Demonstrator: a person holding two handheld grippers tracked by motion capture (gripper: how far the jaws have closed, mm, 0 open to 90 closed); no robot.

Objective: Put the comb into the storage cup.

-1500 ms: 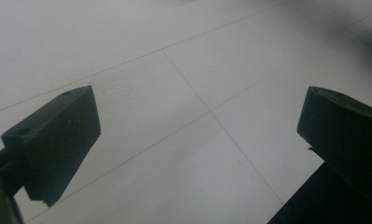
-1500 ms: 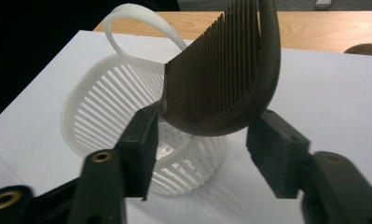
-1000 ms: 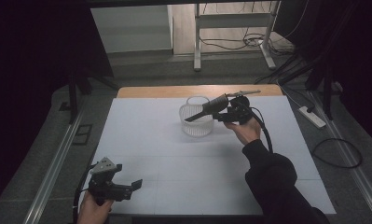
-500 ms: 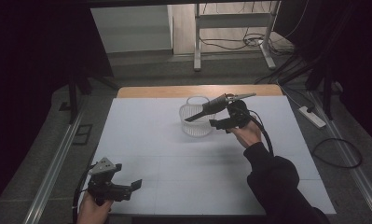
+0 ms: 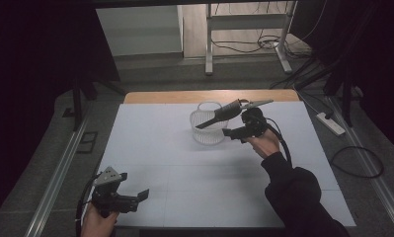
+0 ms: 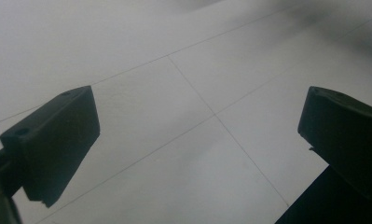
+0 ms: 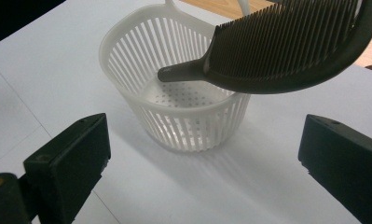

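A white slotted basket [image 5: 207, 129] [image 7: 174, 100] stands on the white table top [image 5: 165, 148]. A dark comb [image 5: 220, 114] [image 7: 286, 56] leans in it, handle tip down inside and toothed end sticking up over the right rim. My right gripper [image 5: 230, 130] [image 7: 202, 158] hovers just right of the basket and below the comb. It is open, its jaws have just been opening, and nothing lies between them. My left gripper [image 5: 137, 200] [image 6: 197, 140] is low over the near left corner of the table, open and empty.
The wooden table edge [image 5: 184, 96] runs behind the basket. On the floor beyond are a metal frame [image 5: 209, 39] and cables, with a power strip [image 5: 330, 123] at the right. Rails [image 5: 61, 168] run along both sides of the table.
The right gripper has drawn slightly back and down from the comb. The comb stays propped in the basket. The left gripper has not moved.
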